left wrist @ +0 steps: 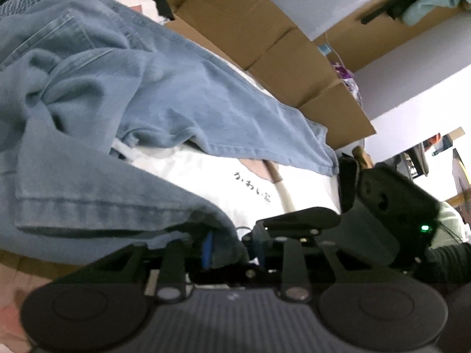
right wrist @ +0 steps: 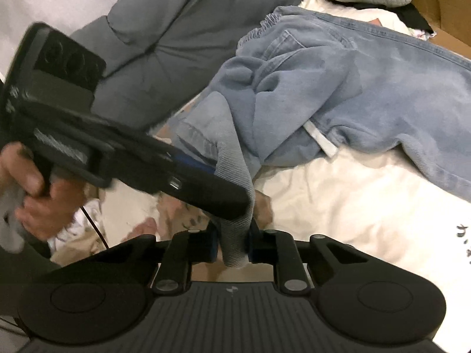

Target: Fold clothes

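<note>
Two tongs work one pair of light blue denim jeans [right wrist: 338, 88] sprawled on the white printed bed sheet [right wrist: 338, 220]. Right tongs [right wrist: 232, 248] pinch a rolled denim hem fold between blue pads at 6 o'clock. Left tongs [left wrist: 232, 250] part-spread, hem corner sitting between the pads; can't tell if they press it. Brown cardboard boxes [left wrist: 265, 47] at 1 o'clock in the left wrist view.
</note>
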A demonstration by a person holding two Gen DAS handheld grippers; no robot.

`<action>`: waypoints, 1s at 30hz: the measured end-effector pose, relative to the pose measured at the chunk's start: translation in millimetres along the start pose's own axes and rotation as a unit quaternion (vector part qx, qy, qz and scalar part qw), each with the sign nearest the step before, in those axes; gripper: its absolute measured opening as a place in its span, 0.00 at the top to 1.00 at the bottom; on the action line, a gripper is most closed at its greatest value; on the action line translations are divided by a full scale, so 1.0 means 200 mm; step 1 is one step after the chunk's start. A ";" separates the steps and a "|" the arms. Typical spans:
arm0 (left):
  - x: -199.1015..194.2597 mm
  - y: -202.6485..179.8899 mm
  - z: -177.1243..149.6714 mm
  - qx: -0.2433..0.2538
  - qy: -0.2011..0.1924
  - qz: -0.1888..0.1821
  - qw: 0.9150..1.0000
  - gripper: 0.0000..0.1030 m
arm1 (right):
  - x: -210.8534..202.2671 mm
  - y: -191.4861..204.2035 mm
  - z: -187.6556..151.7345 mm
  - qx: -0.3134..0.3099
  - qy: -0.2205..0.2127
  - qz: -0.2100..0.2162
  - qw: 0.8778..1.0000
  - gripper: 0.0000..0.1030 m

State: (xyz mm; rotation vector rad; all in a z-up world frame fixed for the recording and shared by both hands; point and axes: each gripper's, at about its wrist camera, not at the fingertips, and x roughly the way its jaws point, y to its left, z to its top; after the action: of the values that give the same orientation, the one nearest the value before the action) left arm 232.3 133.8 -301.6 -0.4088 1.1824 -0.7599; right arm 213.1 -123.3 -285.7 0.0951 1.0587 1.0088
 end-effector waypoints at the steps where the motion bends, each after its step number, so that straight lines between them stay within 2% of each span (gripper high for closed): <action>1: -0.02 0.00 0.01 -0.003 -0.004 -0.011 1.000 0.51 | -0.01 -0.02 0.00 0.002 0.004 -0.007 1.000 0.85; 3: -0.05 -0.01 0.05 -0.004 -0.020 -0.025 0.999 0.41 | -0.02 -0.05 -0.02 0.002 0.007 -0.016 1.000 0.85; 6: -0.10 -0.02 0.13 0.018 -0.044 -0.003 0.999 0.39 | -0.06 -0.10 -0.05 0.007 0.011 -0.031 0.999 0.85; 9: -0.09 -0.01 0.21 0.046 -0.057 0.056 0.996 0.35 | -0.09 -0.14 -0.09 0.013 0.014 -0.046 0.999 0.85; 13: -0.08 0.02 0.32 0.082 -0.075 0.128 0.986 0.32 | -0.15 -0.20 -0.15 0.026 0.018 -0.062 0.998 0.85; 15: -0.05 0.04 0.37 0.102 -0.074 0.150 0.981 0.25 | -0.18 -0.23 -0.17 0.030 0.018 -0.069 0.997 0.85; 23: 0.06 0.11 0.49 0.156 -0.057 0.199 0.966 0.25 | -0.24 -0.29 -0.24 0.034 0.018 -0.084 0.996 0.85; 26: 0.10 0.12 0.51 0.179 -0.063 0.225 0.956 0.26 | -0.27 -0.31 -0.26 0.041 0.016 -0.089 0.995 0.85; 30: 0.19 0.15 0.55 0.183 -0.044 0.234 0.954 0.26 | -0.29 -0.32 -0.28 0.046 0.014 -0.096 0.994 0.85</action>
State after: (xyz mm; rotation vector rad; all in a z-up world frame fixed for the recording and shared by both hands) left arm 351.1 117.4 -308.7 0.1458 0.9733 -0.5215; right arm 205.3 -224.1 -309.2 0.0532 1.1186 0.7896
